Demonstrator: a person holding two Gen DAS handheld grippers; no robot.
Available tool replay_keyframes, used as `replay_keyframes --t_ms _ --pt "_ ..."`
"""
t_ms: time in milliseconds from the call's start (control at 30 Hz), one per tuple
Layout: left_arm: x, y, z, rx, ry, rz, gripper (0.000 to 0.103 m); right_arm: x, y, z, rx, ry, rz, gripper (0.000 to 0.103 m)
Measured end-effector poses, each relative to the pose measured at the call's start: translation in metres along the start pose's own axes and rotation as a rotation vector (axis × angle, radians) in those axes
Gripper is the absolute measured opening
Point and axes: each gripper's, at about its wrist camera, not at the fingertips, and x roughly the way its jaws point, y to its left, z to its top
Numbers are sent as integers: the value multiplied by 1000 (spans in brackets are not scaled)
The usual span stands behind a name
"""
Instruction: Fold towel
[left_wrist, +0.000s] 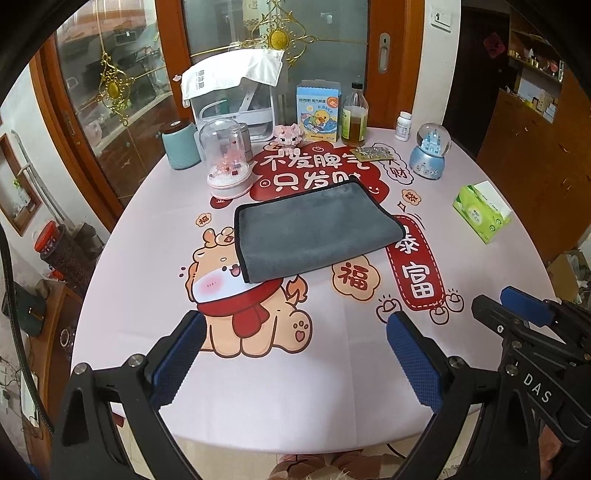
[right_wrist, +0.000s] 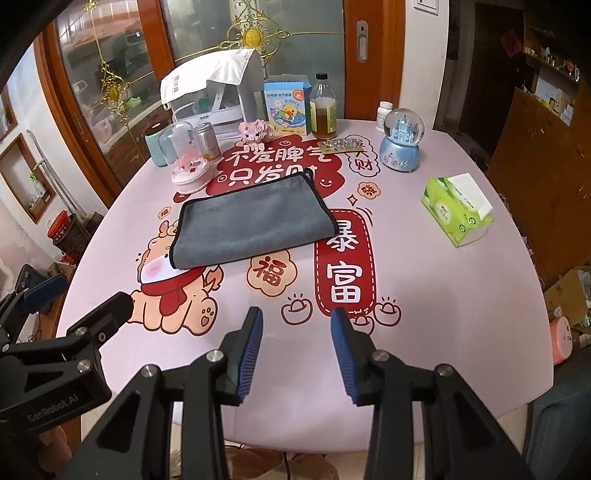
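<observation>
A grey towel with black trim (left_wrist: 314, 230) lies folded flat on the middle of the pink printed table (left_wrist: 295, 387); it also shows in the right wrist view (right_wrist: 251, 229). My left gripper (left_wrist: 295, 325) is open and empty, held above the near part of the table, well short of the towel. My right gripper (right_wrist: 297, 321) is open and empty, also near the front edge, apart from the towel. The right gripper shows at the right in the left wrist view (left_wrist: 517, 306), and the left gripper at the left in the right wrist view (right_wrist: 74, 299).
Behind the towel stand a glass dome ornament (left_wrist: 227, 158), a teal canister (left_wrist: 179, 146), a pink brick pig (left_wrist: 290, 134), a blue box (left_wrist: 317, 110), an oil bottle (left_wrist: 354, 116), a pill bottle (left_wrist: 403, 126) and a snow globe (left_wrist: 430, 149). A green tissue pack (left_wrist: 482, 212) lies at right.
</observation>
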Motion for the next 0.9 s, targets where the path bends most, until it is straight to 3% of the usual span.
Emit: replay_keyframes --t_ms 900 --pt "-1 0 0 8 -2 -5 98 -4 -1 -1 15 -2 -15 39"
